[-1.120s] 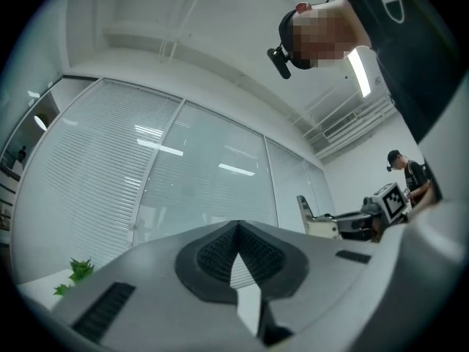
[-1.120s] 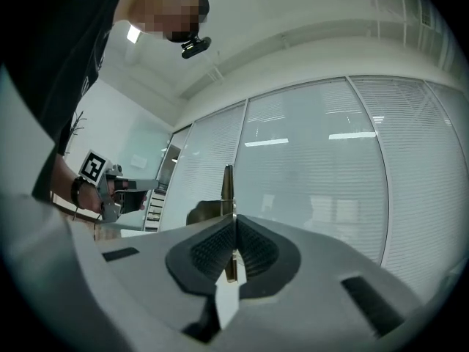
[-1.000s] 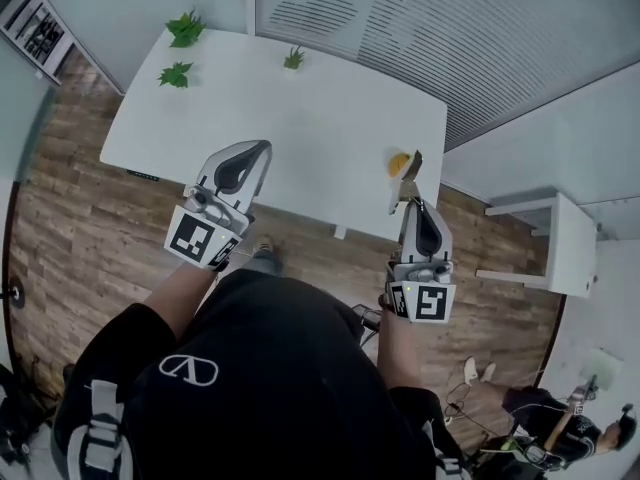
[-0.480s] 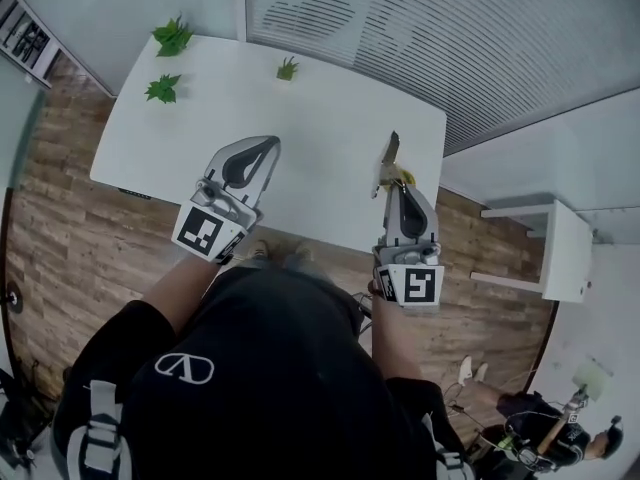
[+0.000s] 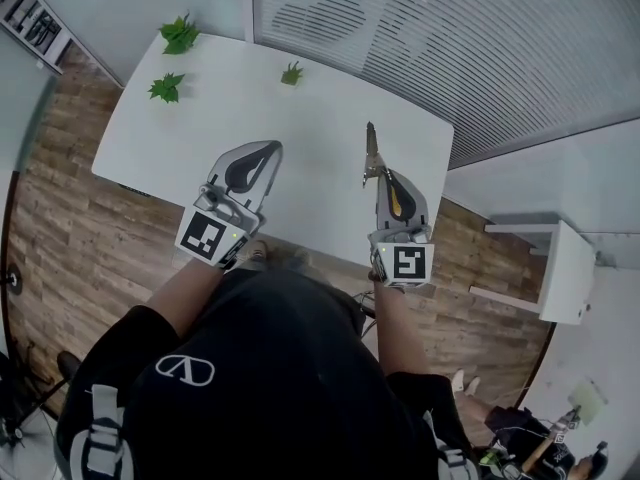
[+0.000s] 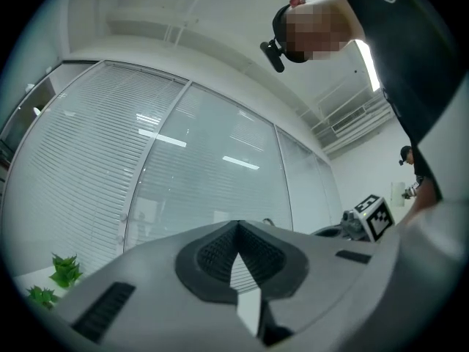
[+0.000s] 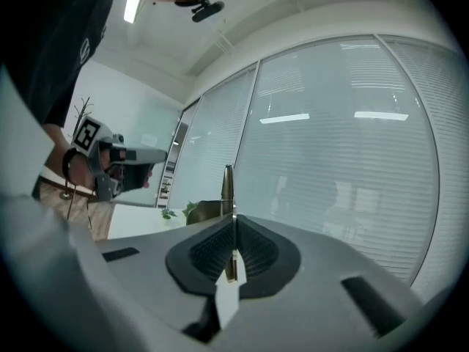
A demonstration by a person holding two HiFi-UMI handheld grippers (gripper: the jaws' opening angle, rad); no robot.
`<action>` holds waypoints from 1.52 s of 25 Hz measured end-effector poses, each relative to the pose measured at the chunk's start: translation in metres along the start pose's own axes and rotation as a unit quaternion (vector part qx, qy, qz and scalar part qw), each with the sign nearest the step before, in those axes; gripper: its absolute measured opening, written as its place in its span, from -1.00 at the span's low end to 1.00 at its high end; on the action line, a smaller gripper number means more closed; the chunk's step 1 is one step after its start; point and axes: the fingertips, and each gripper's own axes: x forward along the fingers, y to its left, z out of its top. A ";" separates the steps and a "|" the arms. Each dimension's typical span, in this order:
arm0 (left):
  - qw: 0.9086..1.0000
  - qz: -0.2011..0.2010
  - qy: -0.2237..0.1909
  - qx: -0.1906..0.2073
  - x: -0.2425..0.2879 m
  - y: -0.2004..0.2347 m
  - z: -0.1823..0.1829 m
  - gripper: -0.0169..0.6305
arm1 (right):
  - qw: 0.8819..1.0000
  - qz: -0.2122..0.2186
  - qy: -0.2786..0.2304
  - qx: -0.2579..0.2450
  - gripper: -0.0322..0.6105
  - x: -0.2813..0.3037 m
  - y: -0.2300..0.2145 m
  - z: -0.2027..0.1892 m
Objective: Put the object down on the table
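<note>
Your R gripper (image 5: pixel 384 175) is clenched on a thin, flat olive-brown object (image 5: pixel 370 148). It's pinched edge-on btwn the jaws & sticks out well past the tips, w/ a bit of yellow showing inside the jaw opening. In head view the object hangs over the near-right part of the white table (image 5: pixel 320 108), gripped, not lying on it. Your L gripper (image 5: pixel 268 148) is over the table's near edge, jaws closed tip to tip w/ nothing btwn them. Three small green plants (image 5: pixel 180 34) stand along the table's far-left side, well apart from both grippers.
</note>
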 end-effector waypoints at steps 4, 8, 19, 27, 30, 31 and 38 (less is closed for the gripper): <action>1.000 0.010 0.009 -0.003 -0.005 0.001 -0.007 -0.93 | 0.997 0.022 0.042 -0.053 -0.88 0.043 0.002 -0.043; 1.000 0.024 0.017 -0.007 -0.013 0.004 -0.016 -0.93 | 0.983 0.056 0.129 -0.114 -0.88 0.089 0.009 -0.110; 0.997 0.064 0.049 0.000 -0.037 0.023 -0.033 -0.93 | 0.906 0.165 0.278 -0.272 -0.88 0.167 0.052 -0.247; 0.995 0.078 0.057 0.005 -0.045 0.028 -0.040 -0.93 | 0.861 0.194 0.314 -0.351 -0.88 0.183 0.068 -0.288; 0.995 0.079 0.059 0.005 -0.046 0.029 -0.042 -0.93 | 0.846 0.204 0.317 -0.377 -0.88 0.183 0.076 -0.298; 0.995 0.080 0.060 0.005 -0.046 0.029 -0.043 -0.93 | 0.840 0.207 0.317 -0.387 -0.88 0.182 0.078 -0.300; 0.995 0.078 0.058 0.007 -0.043 0.028 -0.042 -0.93 | 0.821 0.224 0.318 -0.419 -0.85 0.179 0.086 -0.311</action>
